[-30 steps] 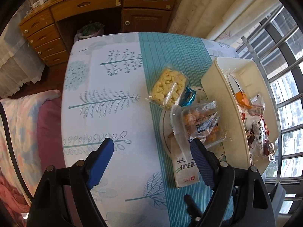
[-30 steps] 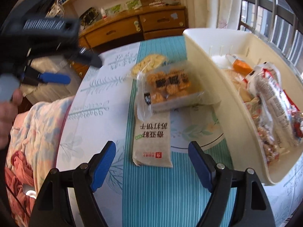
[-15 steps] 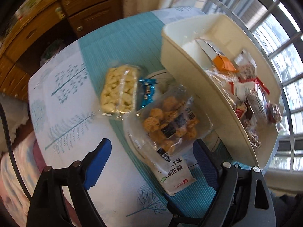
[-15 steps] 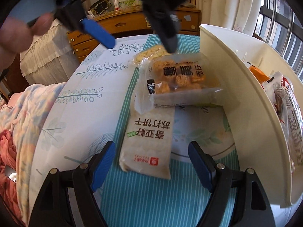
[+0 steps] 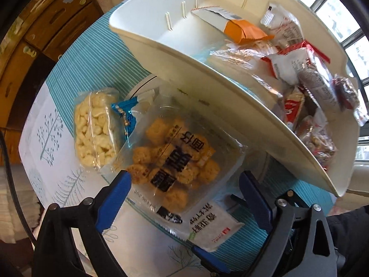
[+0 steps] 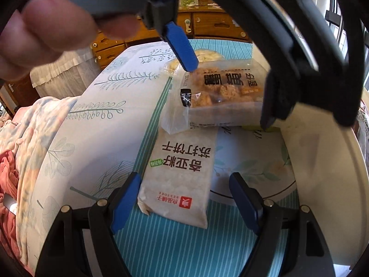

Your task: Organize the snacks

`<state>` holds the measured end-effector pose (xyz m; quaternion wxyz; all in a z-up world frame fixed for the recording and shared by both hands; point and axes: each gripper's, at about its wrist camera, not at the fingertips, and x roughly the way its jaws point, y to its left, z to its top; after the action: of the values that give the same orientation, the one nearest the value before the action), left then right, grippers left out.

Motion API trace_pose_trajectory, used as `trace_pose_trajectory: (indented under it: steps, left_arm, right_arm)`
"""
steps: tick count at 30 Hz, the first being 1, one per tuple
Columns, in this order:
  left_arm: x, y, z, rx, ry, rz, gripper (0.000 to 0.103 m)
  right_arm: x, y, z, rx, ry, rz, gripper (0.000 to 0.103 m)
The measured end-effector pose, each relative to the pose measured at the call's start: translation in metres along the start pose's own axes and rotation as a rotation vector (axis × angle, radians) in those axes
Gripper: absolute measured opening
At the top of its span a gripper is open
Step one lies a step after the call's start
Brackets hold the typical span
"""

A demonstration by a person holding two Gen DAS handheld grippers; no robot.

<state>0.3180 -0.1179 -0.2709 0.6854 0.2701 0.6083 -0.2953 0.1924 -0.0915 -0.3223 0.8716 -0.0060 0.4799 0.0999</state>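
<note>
A clear bag of golden fried snacks lies on a round plate, on top of a white cracker packet. My left gripper is open, its blue fingers straddling the near end of the fried-snack bag, just above it. In the right wrist view the same bag lies beyond the white cracker packet. My right gripper is open, with the cracker packet's near end between its fingers. The left gripper's blue fingertip hangs over the bag there.
A white bin full of several snack packets stands to the right, its wall close to the bag. A bag of pale puffs and a small blue wrapper lie to the left on the tablecloth. Wooden drawers stand behind the table.
My left gripper has swung right and dropped down close over the fried-snack bag. My right gripper has moved forward and lower toward the white cracker packet. Both stayed open.
</note>
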Motion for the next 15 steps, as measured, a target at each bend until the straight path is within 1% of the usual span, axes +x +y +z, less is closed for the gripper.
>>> trace_pose_trajectory:
  steps: [4, 7, 11, 15]
  left_arm:
    - [0.005, -0.004, 0.005, 0.005, -0.011, 0.022, 0.099]
    - [0.009, -0.006, 0.015, 0.0, -0.023, 0.029, 0.102]
    - [0.014, -0.012, 0.032, -0.001, -0.04, 0.04, 0.102]
    - [0.017, -0.015, 0.036, -0.007, -0.063, 0.044, 0.102]
  right_arm:
    - [0.003, 0.004, 0.0, -0.031, -0.014, -0.005, 0.079]
    - [0.006, 0.008, 0.001, -0.057, -0.016, -0.018, 0.079]
    - [0.008, 0.012, 0.002, -0.07, -0.015, -0.033, 0.079]
    - [0.009, 0.017, 0.002, -0.085, -0.015, -0.061, 0.077]
